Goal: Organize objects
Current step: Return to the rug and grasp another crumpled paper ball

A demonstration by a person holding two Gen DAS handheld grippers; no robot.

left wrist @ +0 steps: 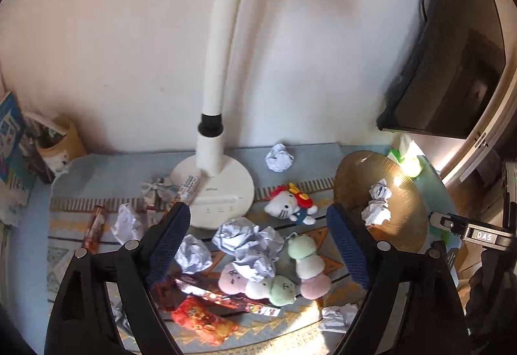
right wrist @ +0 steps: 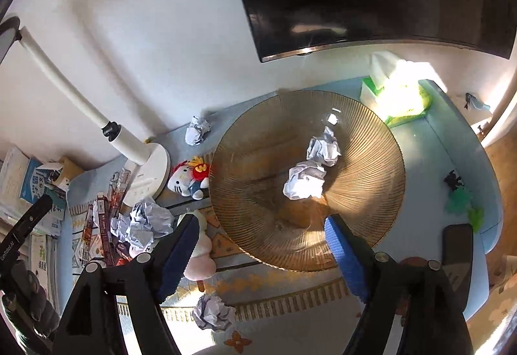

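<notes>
Left gripper (left wrist: 258, 238) jaws spread wide, right gripper (right wrist: 261, 245) likewise, both seemingly empty

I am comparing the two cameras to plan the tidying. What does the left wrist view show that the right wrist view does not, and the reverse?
Only the left wrist view shows the green plush and the red snack packet, below the open left tool.

Only the right wrist view shows the dark phone and the green toy, near the open right tool.

Both show the golden plate holding two paper balls, the cat plush and the lamp base.
</notes>
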